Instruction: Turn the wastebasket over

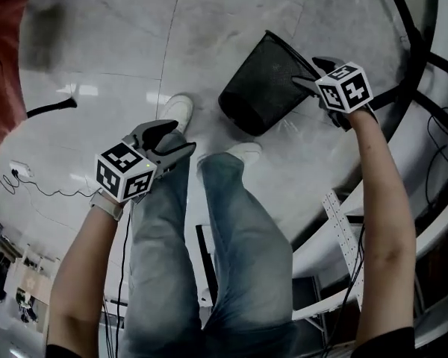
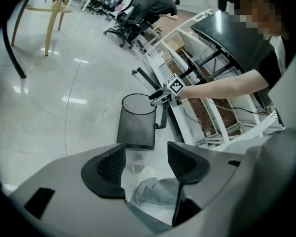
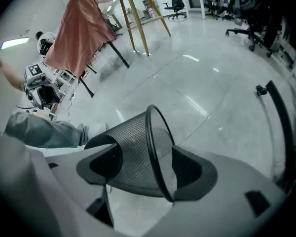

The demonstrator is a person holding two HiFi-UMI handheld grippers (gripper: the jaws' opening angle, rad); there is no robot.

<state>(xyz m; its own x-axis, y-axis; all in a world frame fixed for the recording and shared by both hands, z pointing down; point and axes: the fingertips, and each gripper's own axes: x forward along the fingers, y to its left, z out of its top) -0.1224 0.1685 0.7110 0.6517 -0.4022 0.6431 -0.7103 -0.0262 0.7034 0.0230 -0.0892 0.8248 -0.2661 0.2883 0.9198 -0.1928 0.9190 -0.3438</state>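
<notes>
- Wastebasket [image 1: 260, 88]: black wire mesh, tapered; stands mouth up on the polished floor [image 1: 119, 51], to the right, just beyond the person's shoes
- Handling, as a judgement: light and empty; the thin mesh wall probably flexes under a pinch; the solid rim [image 3: 155, 147] looks the stiffest part and the best hold; the base may skid on the glossy floor during tipping
- Right gripper [image 3: 145, 164]: fingers spread wide, straddling rim and upper wall; gaps show, so not clamped
- Left gripper [image 2: 146, 164]: fingers apart, nothing between them; near the person's leg, well apart from the wastebasket
- Writing: no brand, label or lettering legible on the wastebasket
</notes>
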